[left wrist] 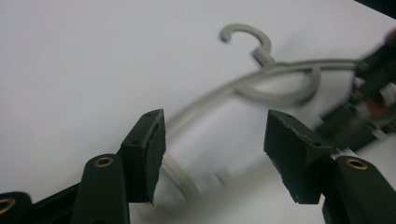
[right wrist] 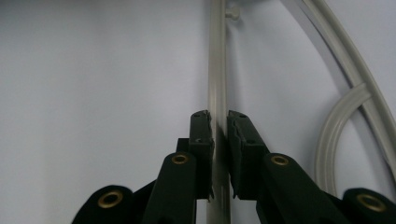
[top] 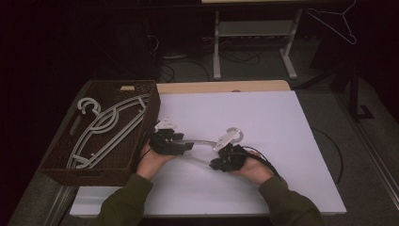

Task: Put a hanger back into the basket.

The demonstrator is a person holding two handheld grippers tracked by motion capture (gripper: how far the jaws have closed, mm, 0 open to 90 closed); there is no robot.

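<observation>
Black pads of the right hand-held gripper (right wrist: 220, 135) pinched narrow onto the straight lower bar of a pale grey plastic hanger (right wrist: 217, 70), bar running dead centre between the jaws. Risk from here, as a judgement: thin, smooth bar, small contact patch, so a twist of the wrist could let it spin or slide out and drop back on the white sheet (top: 263, 117) over the counter. Left hand-held gripper (left wrist: 215, 154) about half open, pads clear of everything, hanger's curved arm (left wrist: 210, 100) passing between and beyond them, untouched; a clumsy close could knock the hanger askew against the right grip. Hanger lying mid-counter between both hands (top: 207, 143), hook (top: 234, 134) pointing away. Further left, brown wicker basket (top: 61, 167) already holding more hangers (top: 106, 129).
</observation>
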